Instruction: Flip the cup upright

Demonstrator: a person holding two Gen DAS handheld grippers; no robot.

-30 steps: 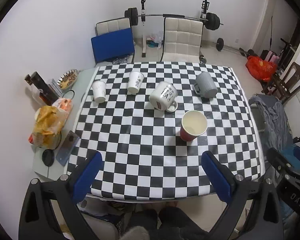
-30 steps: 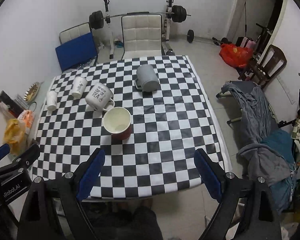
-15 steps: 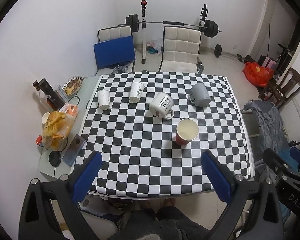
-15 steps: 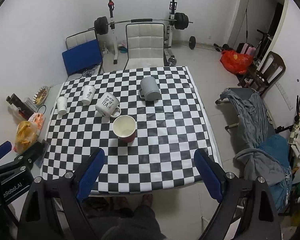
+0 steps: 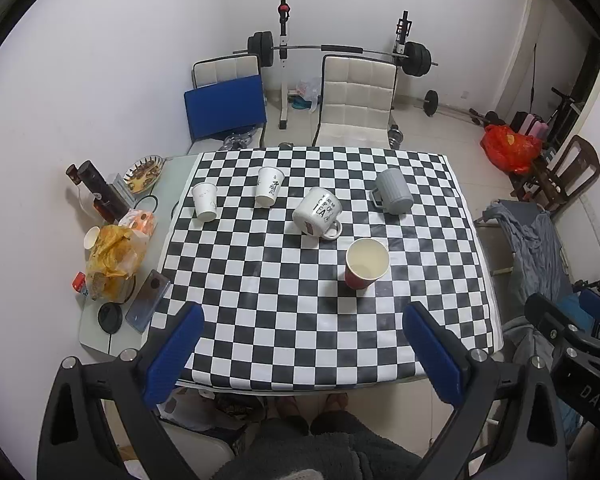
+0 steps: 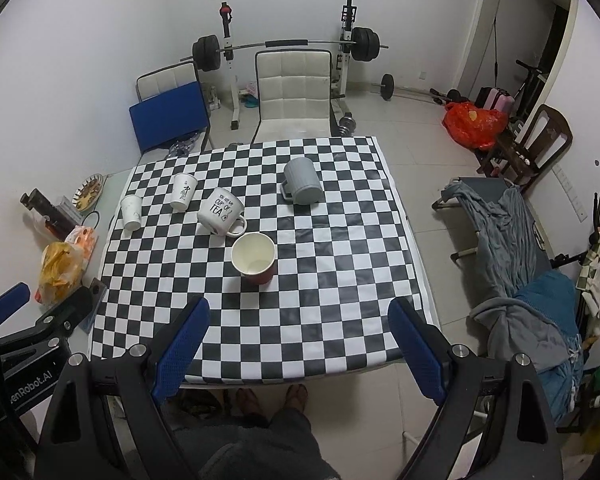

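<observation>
Tongs gape empty above upright red cup.

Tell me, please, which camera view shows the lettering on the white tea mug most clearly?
The right wrist view: the white tea mug lies tipped there, its printed side facing the lens, so most of the words read. The left wrist view shows the same mug with its handle toward the red cup, but part of the lettering curves away.

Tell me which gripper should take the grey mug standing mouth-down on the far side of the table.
Right, probably. The grey mug sits almost centred ahead of the open right gripper. From the open left gripper it lies off to the right, past the red cup.
</observation>
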